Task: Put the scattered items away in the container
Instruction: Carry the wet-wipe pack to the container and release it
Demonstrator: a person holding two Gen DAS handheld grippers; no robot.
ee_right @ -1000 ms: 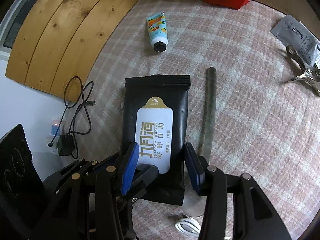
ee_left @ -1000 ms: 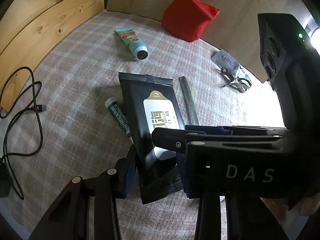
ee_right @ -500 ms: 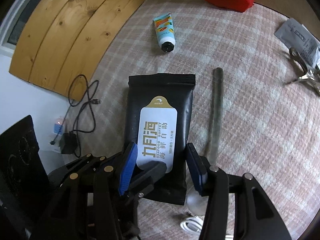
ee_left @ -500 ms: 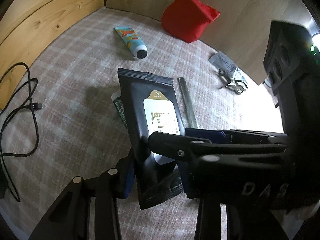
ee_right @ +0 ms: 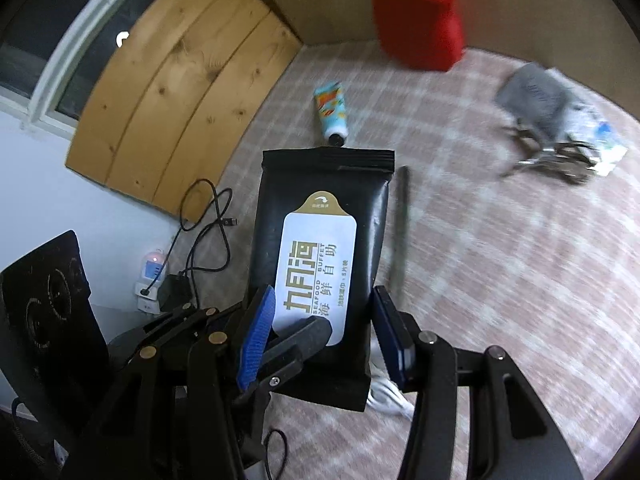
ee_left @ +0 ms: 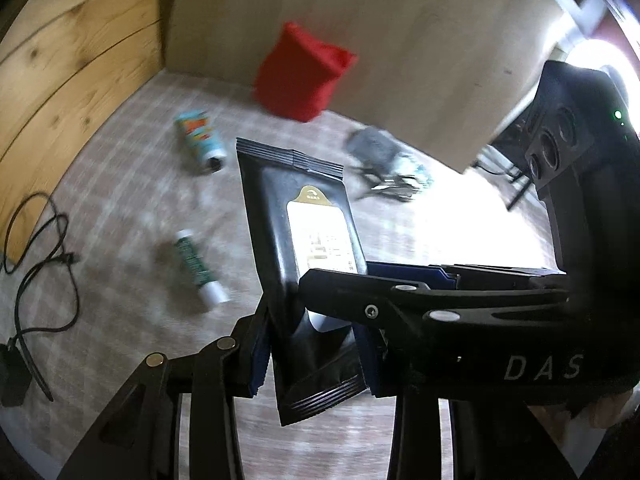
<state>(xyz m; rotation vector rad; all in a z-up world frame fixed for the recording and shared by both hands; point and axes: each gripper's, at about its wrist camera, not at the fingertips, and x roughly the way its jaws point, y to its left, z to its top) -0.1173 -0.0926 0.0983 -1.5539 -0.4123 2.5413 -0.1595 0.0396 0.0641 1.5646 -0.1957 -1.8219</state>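
Black wipes pack (ee_left: 304, 264): held off the checked cloth (ee_left: 132, 208) by both grippers at once; its near end sits between the two pairs of blue pads, its crimped far end points away from the cameras and its white and gold label faces up.
Left gripper (ee_left: 312, 354): clamped on the near end of the pack, a blue pad pressed against each long edge, the foil buckled between them.
Right gripper (ee_right: 324, 332): jaws stand wider, one blue pad at each side edge of the same pack and against it, so it is gripping the pack across its width; one finger of the left gripper lies across the label in the right wrist view.
Red pouch (ee_right: 416, 16): stands at the far edge of the cloth against the pale board, well apart from the pack; whether it is open cannot be told.
Colourful tube (ee_right: 331, 114): lies on the cloth beyond the pack's far end, dark cap towards the camera.
Green and white tube (ee_left: 198, 268): lies on the cloth to the left of the pack in the left wrist view, blurred.
Dark rod (ee_right: 401, 220): lies flat on the cloth just right of the pack in the right wrist view.
Grey sachet and metal clip (ee_right: 548, 136): lie together far right on the cloth, too blurred for detail.
Black cable (ee_left: 36, 264): looped at the cloth's left edge beside the wooden planks (ee_left: 60, 80).
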